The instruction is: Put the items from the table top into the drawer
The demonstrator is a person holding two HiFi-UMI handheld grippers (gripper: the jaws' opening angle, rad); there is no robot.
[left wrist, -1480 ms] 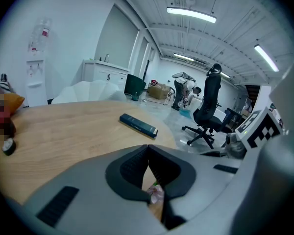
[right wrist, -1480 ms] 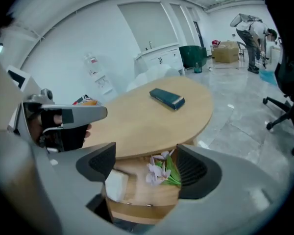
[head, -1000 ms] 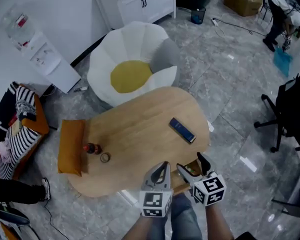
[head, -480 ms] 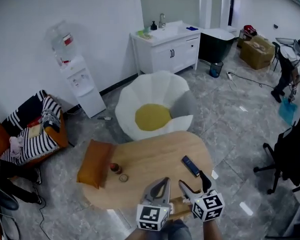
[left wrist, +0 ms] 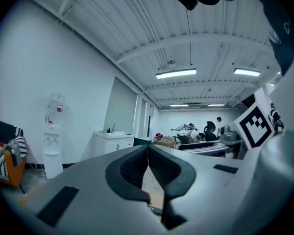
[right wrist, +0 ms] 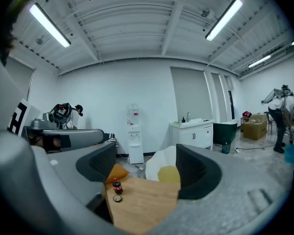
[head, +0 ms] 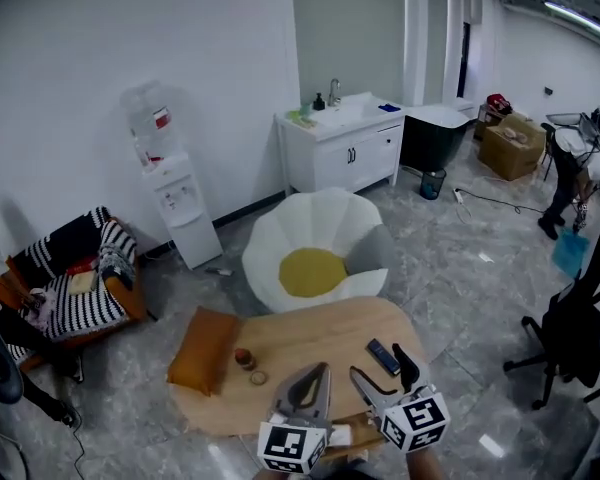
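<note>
Dark handset nearest the open right gripper; bottle and cap off to the far left

On the wooden table [head: 310, 336], the flat dark handset [head: 383, 356] lies just beyond the right gripper [right wrist: 149, 165], whose fingers stand wide apart with nothing between them. Its long axis runs diagonally, from far-left to near-right. The left gripper [left wrist: 148, 149] has its fingers pressed together and empty. It is the nearer one to the small red-labelled bottle [head: 243, 358] and the round cap [head: 259, 377] just beside it, both toward the table's left end. The drawer [head: 362, 441] seems to sit open at the near edge, largely hidden under the grippers, so the right gripper looks best placed to take the handset first, closing across its short width.
</note>
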